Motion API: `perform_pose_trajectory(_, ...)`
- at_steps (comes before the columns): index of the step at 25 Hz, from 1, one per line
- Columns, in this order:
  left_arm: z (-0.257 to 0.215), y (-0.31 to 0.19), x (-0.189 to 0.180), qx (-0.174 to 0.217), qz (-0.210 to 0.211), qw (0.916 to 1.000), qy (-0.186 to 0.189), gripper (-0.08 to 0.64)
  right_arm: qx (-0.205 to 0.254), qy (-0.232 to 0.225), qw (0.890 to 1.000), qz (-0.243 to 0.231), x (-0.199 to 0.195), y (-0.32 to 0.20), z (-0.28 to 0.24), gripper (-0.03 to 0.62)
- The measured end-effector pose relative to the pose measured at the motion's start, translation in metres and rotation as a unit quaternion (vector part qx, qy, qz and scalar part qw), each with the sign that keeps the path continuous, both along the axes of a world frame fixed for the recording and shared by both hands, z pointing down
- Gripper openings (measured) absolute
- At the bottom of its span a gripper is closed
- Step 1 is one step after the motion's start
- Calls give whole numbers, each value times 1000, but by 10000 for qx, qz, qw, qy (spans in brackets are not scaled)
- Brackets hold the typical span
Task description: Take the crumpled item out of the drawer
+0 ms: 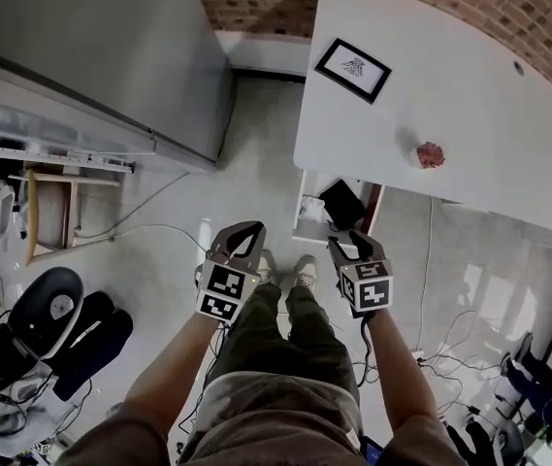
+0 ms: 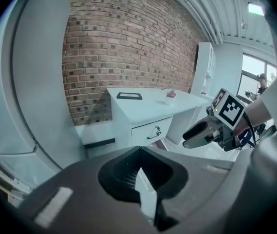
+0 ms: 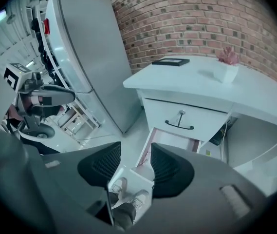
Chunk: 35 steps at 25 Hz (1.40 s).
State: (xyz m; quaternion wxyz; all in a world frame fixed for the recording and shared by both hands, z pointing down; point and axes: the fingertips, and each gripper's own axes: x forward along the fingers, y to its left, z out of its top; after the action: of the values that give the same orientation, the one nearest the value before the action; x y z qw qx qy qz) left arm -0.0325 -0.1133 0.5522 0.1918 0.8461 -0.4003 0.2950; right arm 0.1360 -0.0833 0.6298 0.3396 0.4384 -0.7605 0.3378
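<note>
Head view shows the white crumpled item (image 1: 311, 207) in the open drawer (image 1: 375, 205) under the bench (image 1: 450, 66), likely light, soft paper best pinched at a raised fold; right gripper (image 1: 348, 242) jaws apart, empty, left gripper (image 1: 253, 230) jaws together, empty.

A: Which parts of the drawer (image 3: 175, 141) go unseen?
B: Its near end lies behind the right gripper (image 3: 136, 144); in the head view the desk (image 1: 470, 95) covers its rear.
A: And the pink object (image 1: 430, 154) on the desk?
B: Too small to identify. So 2 items stay unread: that object and the design in the framed picture (image 1: 352, 69).
</note>
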Motion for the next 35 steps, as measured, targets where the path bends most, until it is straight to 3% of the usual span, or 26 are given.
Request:
perform_pose_trajectory(8,89,-2,-15,-123,-155,9997,-113,0,-239,186,9995,-16,5,-11,101,221)
perform_pose_trajectory(11,124,0,-17,-209,-43,9996,-165,0,-349,295,9988,-167,4,-15,139,224)
perform_pose_trajectory(17,187,-5,-16,-156,565,9980,-248,1,-481,484,9962,-542,-1,-24,209,231)
perform_pose_trajectory(29,283,-29,-25,-182,501,9981,-297,1,-819,826,9853,-1248,-15,-54,331,242)
perform_pose_trajectory(35,312,-27,-12,-151,932,9951,-296,1,-787,1037,9756,-1769,-26,-61,370,244)
